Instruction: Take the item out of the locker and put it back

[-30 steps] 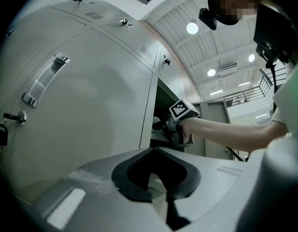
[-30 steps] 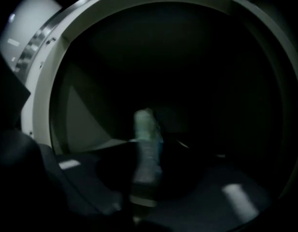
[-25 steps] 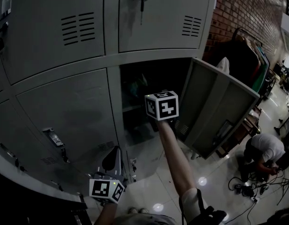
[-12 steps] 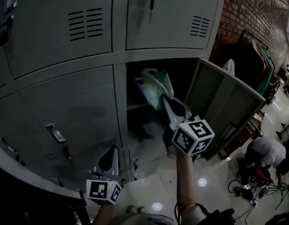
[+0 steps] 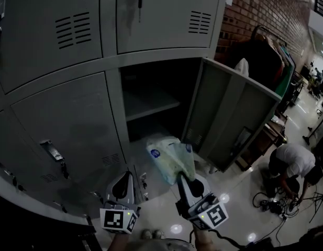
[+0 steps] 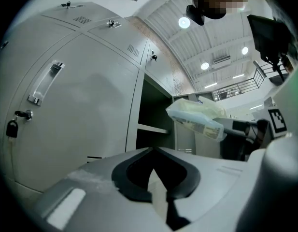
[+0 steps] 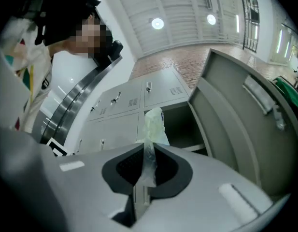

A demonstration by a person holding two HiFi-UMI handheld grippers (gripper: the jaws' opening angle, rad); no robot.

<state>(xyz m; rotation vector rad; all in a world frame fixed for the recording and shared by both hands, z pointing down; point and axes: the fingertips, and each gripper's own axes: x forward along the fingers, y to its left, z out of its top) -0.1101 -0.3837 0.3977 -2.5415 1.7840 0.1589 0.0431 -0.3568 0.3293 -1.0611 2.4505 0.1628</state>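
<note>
Right gripper (image 5: 182, 180) low, angled up, jaws clamped on the bag (image 5: 170, 158) edge. Left gripper (image 5: 123, 179) beside it, jaws together, empty.

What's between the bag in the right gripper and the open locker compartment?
Nothing: in the left gripper view, only bare air separates the bag from the compartment.

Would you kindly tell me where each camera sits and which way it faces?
Head view: on the person's head, looking steeply down at the open grey metal locker; the left gripper and right gripper show.
Left gripper view: on the left gripper, facing the locker; its shut, empty jaws show.
Right gripper view: on the right gripper, tilted up toward the locker; jaws shut on a pale green plastic bag, the person's torso at left.
All three share the bag and the open locker.
</note>
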